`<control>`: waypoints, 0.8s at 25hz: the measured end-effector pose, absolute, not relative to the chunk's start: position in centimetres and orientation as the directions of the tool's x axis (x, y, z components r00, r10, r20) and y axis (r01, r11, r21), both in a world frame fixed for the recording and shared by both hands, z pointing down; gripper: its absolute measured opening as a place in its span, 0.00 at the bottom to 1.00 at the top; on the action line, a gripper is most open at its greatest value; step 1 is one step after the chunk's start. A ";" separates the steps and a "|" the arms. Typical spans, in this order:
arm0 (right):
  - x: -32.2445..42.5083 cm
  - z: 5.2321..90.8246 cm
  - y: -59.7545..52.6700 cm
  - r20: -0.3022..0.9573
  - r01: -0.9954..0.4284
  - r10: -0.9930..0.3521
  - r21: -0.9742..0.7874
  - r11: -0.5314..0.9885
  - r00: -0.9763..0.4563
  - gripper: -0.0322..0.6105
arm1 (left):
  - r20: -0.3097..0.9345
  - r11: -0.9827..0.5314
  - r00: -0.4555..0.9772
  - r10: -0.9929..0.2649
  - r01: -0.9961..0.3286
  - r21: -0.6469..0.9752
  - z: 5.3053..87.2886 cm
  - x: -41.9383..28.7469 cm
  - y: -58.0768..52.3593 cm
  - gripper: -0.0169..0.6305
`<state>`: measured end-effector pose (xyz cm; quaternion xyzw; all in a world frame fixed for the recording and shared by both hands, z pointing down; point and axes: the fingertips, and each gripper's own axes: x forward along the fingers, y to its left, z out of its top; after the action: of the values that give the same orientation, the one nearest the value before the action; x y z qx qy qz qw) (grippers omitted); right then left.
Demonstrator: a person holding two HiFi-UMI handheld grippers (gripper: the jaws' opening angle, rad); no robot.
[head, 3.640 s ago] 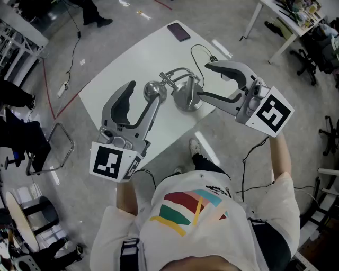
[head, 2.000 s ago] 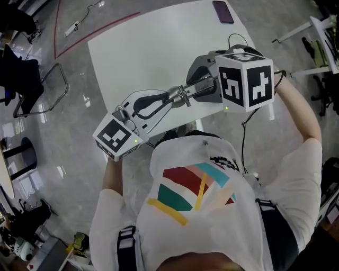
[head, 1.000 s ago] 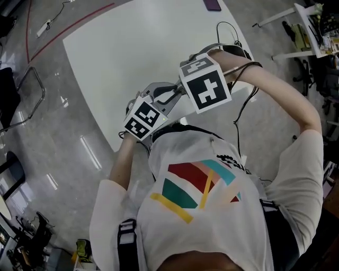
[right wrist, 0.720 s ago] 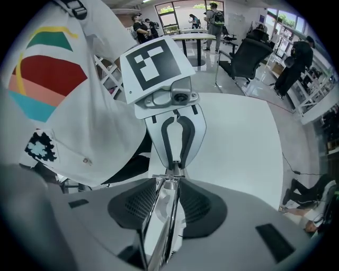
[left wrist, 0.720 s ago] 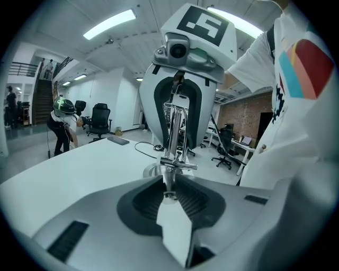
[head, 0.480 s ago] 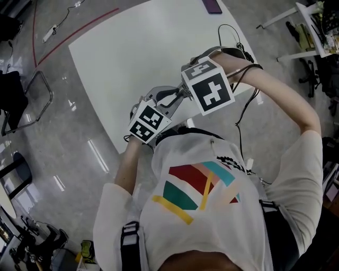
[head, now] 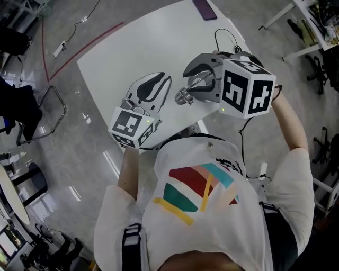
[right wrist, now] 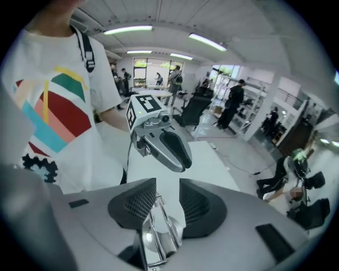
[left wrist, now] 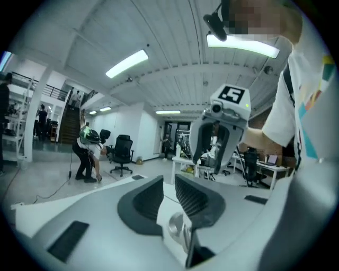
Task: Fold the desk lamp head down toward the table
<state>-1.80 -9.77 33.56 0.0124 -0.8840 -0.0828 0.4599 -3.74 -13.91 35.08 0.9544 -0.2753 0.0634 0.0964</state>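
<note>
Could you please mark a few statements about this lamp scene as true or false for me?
1. A dark phone lies at the far corner of the table. True.
2. The left claw is wide open. False: its jaws are together.
3. Chrome lamp rods show between the jaws of the right claw. True.
4. The table is black. False: it is white.
5. The person wears a plain black shirt. False: it is white with coloured stripes.
</note>
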 end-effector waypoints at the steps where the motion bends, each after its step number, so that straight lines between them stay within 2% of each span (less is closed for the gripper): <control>1: -1.4 32.3 -10.0 0.770 -0.012 -0.148 0.180 0.984 -0.620 0.27 | 0.130 -0.826 0.837 -0.531 -0.546 0.139 33.2 -3.8 -14.4 0.20; 3: -0.3 29.7 -11.0 0.671 -0.172 -0.289 0.237 0.956 -0.683 0.27 | 0.041 -0.820 0.828 -0.560 -0.560 0.115 29.5 -4.1 -15.4 0.20; 5: 2.2 27.2 -12.6 0.557 -0.371 -0.480 0.305 0.877 -0.677 0.27 | -0.041 -0.811 0.812 -0.583 -0.577 0.101 26.3 -4.3 -16.4 0.20; 7: 5.9 25.9 -14.1 0.429 -0.593 -0.674 0.325 0.736 -0.601 0.27 | -0.112 -0.803 0.796 -0.595 -0.586 0.103 24.1 -3.8 -17.1 0.20; 10: 10.3 26.5 -14.2 0.264 -0.837 -0.845 0.177 0.517 -0.466 0.27 | -0.175 -0.803 0.784 -0.596 -0.584 0.116 23.0 -2.4 -17.5 0.20; 16: 14.0 28.1 -11.4 0.115 -0.971 -0.964 -0.042 0.235 -0.238 0.27 | -0.130 -0.823 0.812 -0.568 -0.557 0.113 24.4 1.3 -16.2 0.20; 20: 15.9 29.2 -10.6 0.108 -0.975 -0.971 -0.076 0.207 -0.214 0.27 | -0.086 -0.815 0.813 -0.576 -0.562 0.140 27.0 2.9 -15.3 0.20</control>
<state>15.94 -10.59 29.15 0.6266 -0.7765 0.0636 0.0180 2.94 -15.26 26.98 0.9506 -0.2992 -0.0624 0.0538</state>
